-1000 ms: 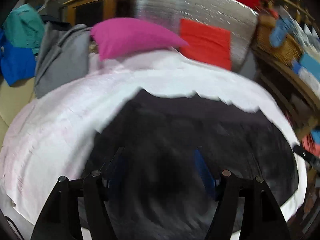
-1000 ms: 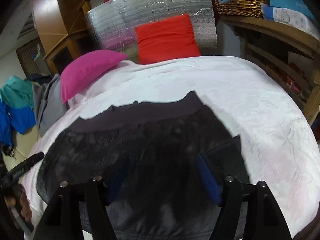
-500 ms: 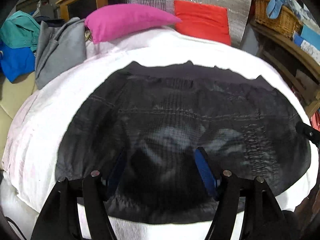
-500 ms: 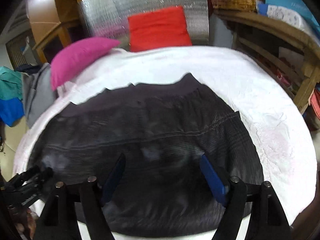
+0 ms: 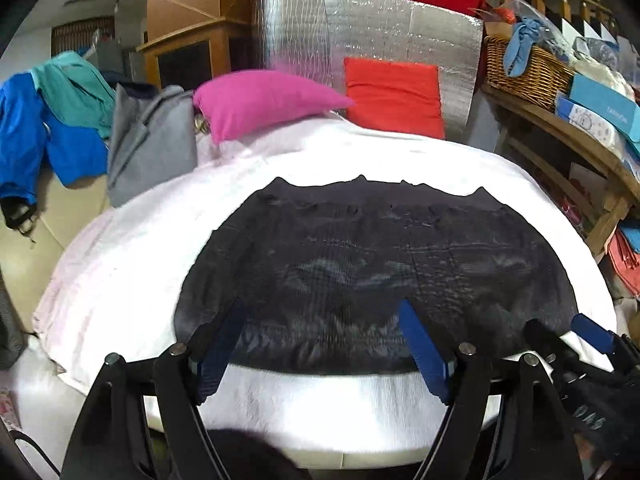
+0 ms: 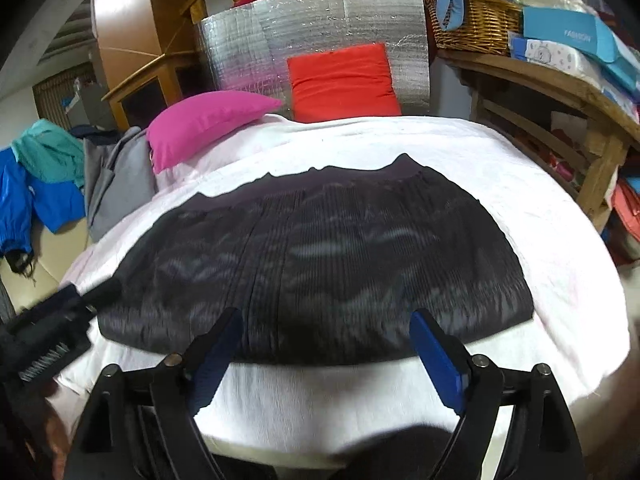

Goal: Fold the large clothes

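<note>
So I've got a bed covered with a white sheet (image 5: 132,248) filling most of both views. At the far end, top middle of the frame, a silver foil panel (image 5: 368,40) stands upright with a red cushion (image 5: 394,98) leaning against it, and a pink pillow (image 5: 264,100) lies just to its left. Over in the upper left there's a grey garment (image 5: 152,140) hanging off the bed edge, plus blue and teal clothes (image 5: 48,120) piled further out. Upper right is a wooden shelf (image 6: 560,92) with a wicker basket (image 6: 476,20) and some blue boxes (image 6: 568,36) on top.

The black pleated skirt (image 5: 372,272) lies spread flat on the sheet, centre of the frame, waistband at the far edge, hem toward me. The fabric looks ribbed with a slight sheen, pretty smooth overall.

My left gripper (image 5: 320,328) is spread wide, its blue pads over the near hem, holding nothing. My right gripper (image 6: 326,336) is also wide open above the hem, and it shows up at the lower right of the left view too.
</note>
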A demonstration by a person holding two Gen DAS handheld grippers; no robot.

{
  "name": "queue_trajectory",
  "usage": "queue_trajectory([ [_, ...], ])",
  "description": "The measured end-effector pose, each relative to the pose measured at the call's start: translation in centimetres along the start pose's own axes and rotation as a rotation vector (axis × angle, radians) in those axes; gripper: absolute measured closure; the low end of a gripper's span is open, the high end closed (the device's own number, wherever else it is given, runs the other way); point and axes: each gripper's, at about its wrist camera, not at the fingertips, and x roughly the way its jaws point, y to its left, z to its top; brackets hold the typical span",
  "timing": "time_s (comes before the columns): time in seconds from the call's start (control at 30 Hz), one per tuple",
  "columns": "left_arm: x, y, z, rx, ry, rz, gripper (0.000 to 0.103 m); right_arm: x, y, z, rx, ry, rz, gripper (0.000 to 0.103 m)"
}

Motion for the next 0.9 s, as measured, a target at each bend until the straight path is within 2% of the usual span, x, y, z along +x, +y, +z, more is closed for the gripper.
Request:
queue_trajectory([
  [0.17,-3.1,0.2,-1.6,-0.019,-0.027,-0.011,0.023,-3.1,0.3,-2.3,0.004,-0.047,-0.014,0.010],
  [0.37,-6.1,1.1,-3.7,-0.058,-0.046,-0.008,0.022,-7.2,0.7,-4.3,-0.037,-0.117,-0.032,0.000],
  [0.53,-7.5,1.1,-4.8,-0.050,-0.047,-0.007,0.021,-8.8,0.5,-5.4,-0.045,-0.132,-0.054,0.000],
  [0.8,-9.4,0.4,-5.1,-0.009,-0.095,-0.005,0.021,-10.2,0.2,-5.8,-0.054,-0.156,-0.085,0.000],
  [0.87,-9.7,0.4,-5.0,-0.009,-0.101,-0.005,0.019,-10.4,0.2,-5.8,-0.059,-0.162,-0.097,0.000],
  [0.9,-9.7,0.5,-5.0,-0.011,-0.103,-0.004,0.014,-10.5,0.2,-5.8,-0.064,-0.165,-0.106,0.000],
])
